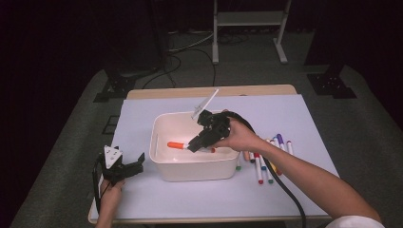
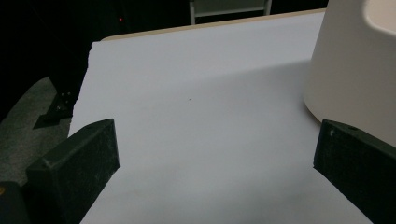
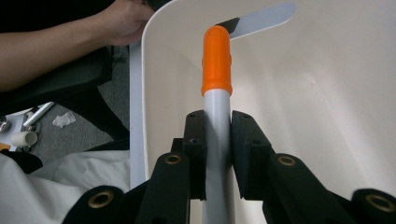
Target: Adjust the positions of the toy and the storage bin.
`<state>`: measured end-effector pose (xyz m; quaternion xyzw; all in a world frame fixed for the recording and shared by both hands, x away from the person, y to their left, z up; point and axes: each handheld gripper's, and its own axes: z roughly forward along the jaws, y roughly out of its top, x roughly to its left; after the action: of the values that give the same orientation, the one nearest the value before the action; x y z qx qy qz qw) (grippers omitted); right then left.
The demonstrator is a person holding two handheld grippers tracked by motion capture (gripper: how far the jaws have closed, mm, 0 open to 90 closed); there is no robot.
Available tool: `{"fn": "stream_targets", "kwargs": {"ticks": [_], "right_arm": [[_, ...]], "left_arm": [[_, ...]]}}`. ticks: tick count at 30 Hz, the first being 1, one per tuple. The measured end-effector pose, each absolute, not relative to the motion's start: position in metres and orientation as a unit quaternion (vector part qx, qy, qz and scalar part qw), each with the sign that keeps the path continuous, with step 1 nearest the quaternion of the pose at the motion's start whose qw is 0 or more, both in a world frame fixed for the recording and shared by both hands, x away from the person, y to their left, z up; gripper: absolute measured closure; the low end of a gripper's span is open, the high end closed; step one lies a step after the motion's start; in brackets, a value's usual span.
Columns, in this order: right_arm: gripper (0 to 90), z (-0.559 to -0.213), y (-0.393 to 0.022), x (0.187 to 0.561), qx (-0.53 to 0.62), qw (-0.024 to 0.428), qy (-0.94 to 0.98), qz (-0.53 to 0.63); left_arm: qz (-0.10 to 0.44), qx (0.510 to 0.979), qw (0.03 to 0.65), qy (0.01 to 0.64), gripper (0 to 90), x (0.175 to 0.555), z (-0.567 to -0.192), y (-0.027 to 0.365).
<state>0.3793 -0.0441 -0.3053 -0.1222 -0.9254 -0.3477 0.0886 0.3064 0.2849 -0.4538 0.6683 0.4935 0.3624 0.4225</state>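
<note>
While clamped, marker [image 3: 217, 93] level, cap leftward

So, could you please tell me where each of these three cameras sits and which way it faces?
High view: above the person's side, looking forward and down on the table; both forearms, left gripper, right gripper.
Left gripper view: rides the open left gripper, facing across the table's white sheet, the white bin's wall at its right.
Right gripper view: rides the right gripper, facing into the bin, shut on an orange-capped marker.
All share the bin.
</note>
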Motion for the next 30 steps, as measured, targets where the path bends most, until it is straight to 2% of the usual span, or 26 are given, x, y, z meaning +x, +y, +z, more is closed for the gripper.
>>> {"fn": "stream_targets", "kwargs": {"ticks": [30], "right_arm": [[75.7,-0.341,-0.014,0.378,-0.087,0.096,-0.957,-0.258]], "left_arm": [[0.365,0.668,0.423,0.492,0.0,0.306,-0.454,0.285]]}}
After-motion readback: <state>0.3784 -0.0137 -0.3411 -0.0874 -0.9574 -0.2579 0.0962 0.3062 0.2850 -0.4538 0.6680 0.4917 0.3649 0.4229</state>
